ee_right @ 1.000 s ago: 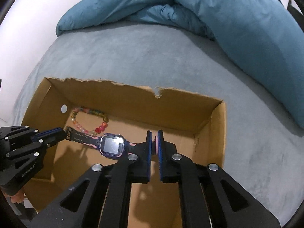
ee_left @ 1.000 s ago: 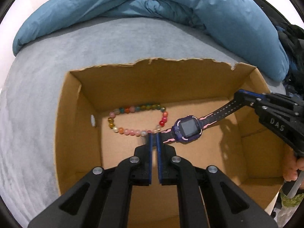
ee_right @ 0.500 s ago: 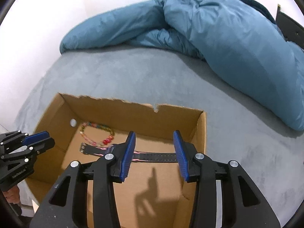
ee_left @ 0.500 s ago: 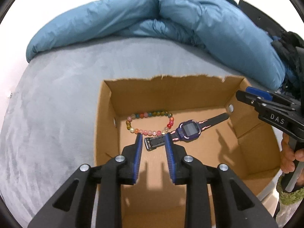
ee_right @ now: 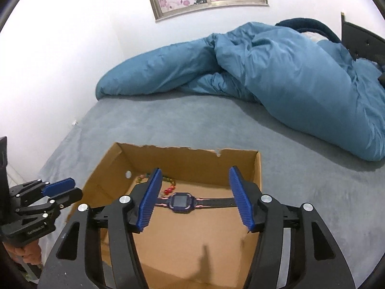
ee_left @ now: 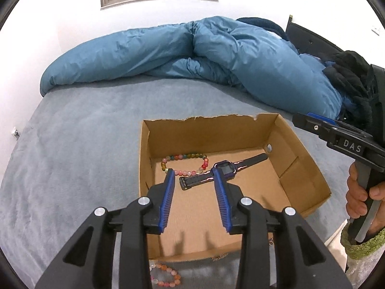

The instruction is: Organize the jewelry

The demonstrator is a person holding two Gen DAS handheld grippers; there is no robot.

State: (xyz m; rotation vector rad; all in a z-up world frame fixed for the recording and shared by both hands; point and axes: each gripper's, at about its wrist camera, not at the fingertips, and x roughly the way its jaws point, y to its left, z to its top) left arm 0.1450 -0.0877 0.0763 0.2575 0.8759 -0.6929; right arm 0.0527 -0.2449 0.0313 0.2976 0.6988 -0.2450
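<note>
In the left wrist view, the left gripper [ee_left: 195, 183] hangs spread and empty at centre frame above the cardboard box [ee_left: 305, 185]. There the watch [ee_left: 222, 169] lies flat beside a beaded bracelet [ee_left: 185, 163]. A second bracelet [ee_left: 166, 274], at the bottom edge outside the box, could be overlooked.

In the right wrist view, the right gripper [ee_right: 196, 196] is also spread and empty. A careless dip could snag the watch strap.

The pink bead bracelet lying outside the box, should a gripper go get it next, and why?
Probably yes. The left gripper is open and empty, and the watch and one bead bracelet already lie inside the cardboard box. A second bead bracelet sits on the bed just outside the box's near wall, so pulling the left gripper back and down toward it seems the sensible next move.
</note>
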